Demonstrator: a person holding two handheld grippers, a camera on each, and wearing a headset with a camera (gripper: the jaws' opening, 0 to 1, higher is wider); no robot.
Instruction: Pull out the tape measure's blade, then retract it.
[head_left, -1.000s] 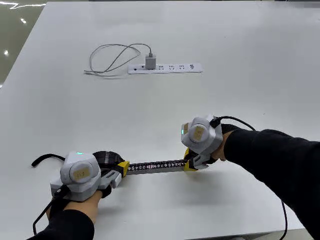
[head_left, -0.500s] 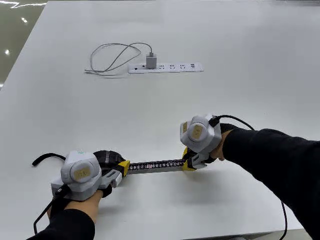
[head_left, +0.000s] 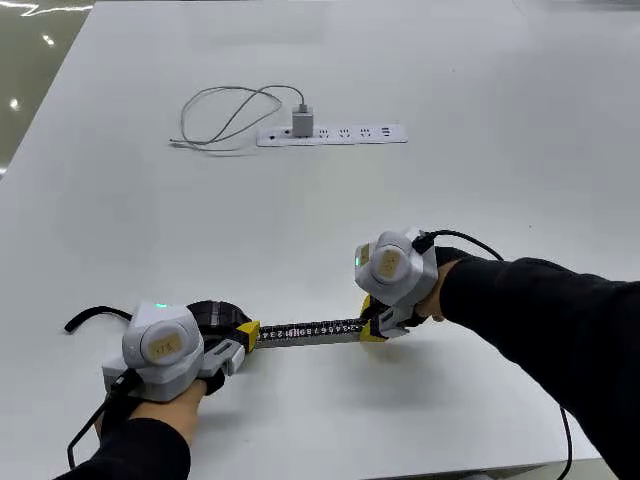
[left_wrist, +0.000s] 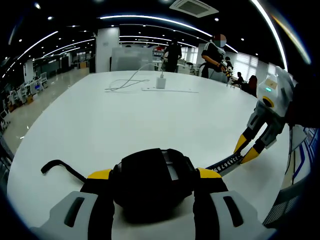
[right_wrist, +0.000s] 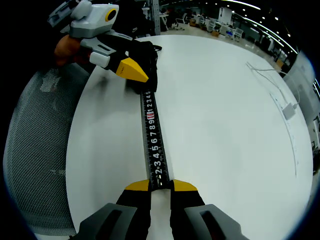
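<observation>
The white table (head_left: 480, 150) carries everything. Far ahead of both claws lies a white power strip (head_left: 335, 134) with a charger (head_left: 301, 123) plugged in and a pale cable (head_left: 225, 110) looped beside it.

The left claw (left_wrist: 154, 175) is clamped on the black tape case (head_left: 213, 316), one yellow-tipped jaw on each side, the case resting on the table. The right claw (right_wrist: 160, 186) is well apart from the left one and pinches the free end of the blade (right_wrist: 151, 135) between its yellow tips.

The blade runs flat along the table from the case's mouth, at the left claw, straight to the right claw, with its printed numbers facing up. A black strap (head_left: 88, 317) trails from the case on the side away from the right claw.
</observation>
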